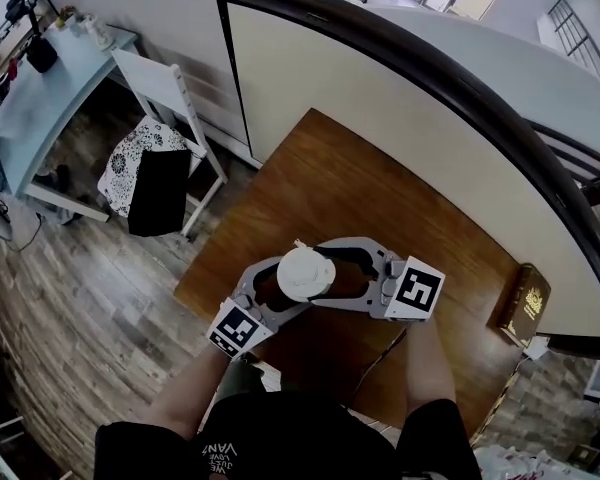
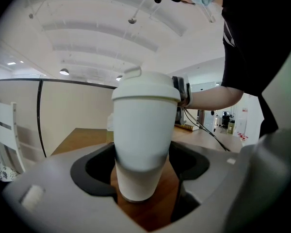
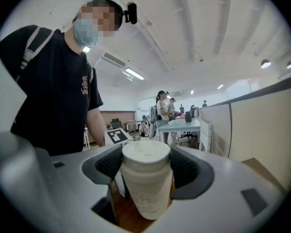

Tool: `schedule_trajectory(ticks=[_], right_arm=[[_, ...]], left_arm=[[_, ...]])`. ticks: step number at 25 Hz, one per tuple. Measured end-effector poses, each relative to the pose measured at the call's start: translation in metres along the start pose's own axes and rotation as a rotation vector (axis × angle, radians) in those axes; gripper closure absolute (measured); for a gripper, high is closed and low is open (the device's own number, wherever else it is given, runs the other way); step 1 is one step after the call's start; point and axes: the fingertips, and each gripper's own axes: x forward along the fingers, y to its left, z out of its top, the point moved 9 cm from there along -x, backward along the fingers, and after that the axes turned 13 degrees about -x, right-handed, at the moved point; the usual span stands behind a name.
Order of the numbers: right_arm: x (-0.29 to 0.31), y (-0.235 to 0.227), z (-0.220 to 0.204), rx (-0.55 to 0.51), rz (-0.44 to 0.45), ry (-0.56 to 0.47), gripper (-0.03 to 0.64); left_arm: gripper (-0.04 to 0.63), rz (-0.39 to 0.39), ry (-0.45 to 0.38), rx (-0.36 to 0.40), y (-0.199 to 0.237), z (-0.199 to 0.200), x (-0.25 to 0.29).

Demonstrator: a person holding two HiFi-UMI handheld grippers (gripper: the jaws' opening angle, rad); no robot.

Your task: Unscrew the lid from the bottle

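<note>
Wood-plank flooring (image 1: 80, 298) spread out below you, and a long curved partition (image 1: 380, 98) with pale panels and a dark top rail ran across the room behind your work. Against that partition stood the brown wooden table (image 1: 320, 168), one corner pointing away from you. To its left a white chair (image 1: 165, 98) carried a patterned cushion and a black bag, and beyond it stood a pale blue desk (image 1: 40, 98). A dark book (image 1: 523, 303) lay flat at the table's right edge, well apart from the work.

You held both grippers low over the table's near part, facing each other with the bottle between them. Your left gripper (image 2: 144, 174) came in from the left, and its fingers (image 2: 94, 171) were closed on the body of the white bottle (image 2: 143, 149), the dark pads against its sides. The bottle stood upright, with its base on the wood. Your right gripper (image 3: 145, 161) came in from the right at a higher level, and its fingers (image 3: 191, 171) stood far apart yet pressed on either side of the white lid (image 3: 145, 152). The lid sat on top of the bottle, seen from above as a pale disc.
</note>
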Motion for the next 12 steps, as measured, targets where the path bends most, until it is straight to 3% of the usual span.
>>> schedule_trajectory(ticks=[5,8,12], right_arm=[[-0.001,0.007,0.003,-0.004,-0.072,0.032,0.314],[-0.005,0.017,0.007,-0.008,-0.199,0.051,0.313],[-0.003,0.038,0.012,0.039,-0.438,0.052,0.307]], left_arm=[[0.249,0.002,0.005,0.022,0.001,0.000,0.000],[0.249,0.003,0.005,0.018,0.001,-0.001,-0.001],[0.249,0.013,0.012,0.013,0.001,-0.002,-0.002]])
